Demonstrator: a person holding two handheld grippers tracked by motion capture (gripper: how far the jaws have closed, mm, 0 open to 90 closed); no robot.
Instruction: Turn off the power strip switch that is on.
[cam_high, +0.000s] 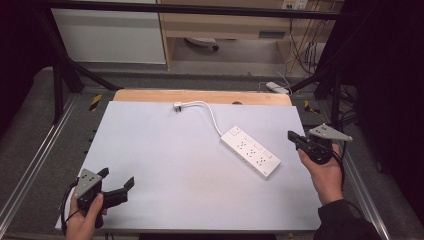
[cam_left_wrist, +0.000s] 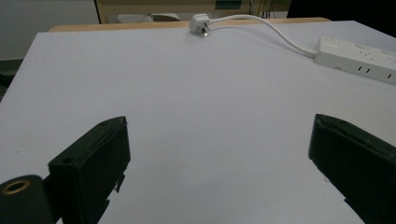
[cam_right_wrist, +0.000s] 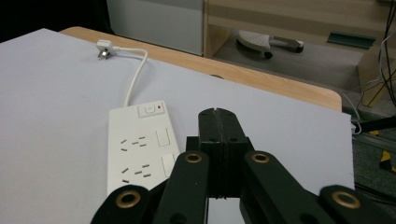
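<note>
**Power strip untouched, right gripper closing in**

Power strip (cam_high: 250, 151) lies flat on the counter (cam_high: 165, 175), right of centre, cord (cam_high: 210, 114) running back to the plug (cam_high: 177, 106) near the far edge. Plug sits loose, not in anything. Right gripper (cam_high: 293, 137) hovers just beside the strip's right side, jaws pressed together, nothing between them, no contact that I can see. Left gripper (cam_high: 119, 185) sits at the near-left corner, jaws wide apart, empty, well apart from the strip. Looks like early approach; all handling of the strip is left.
</note>
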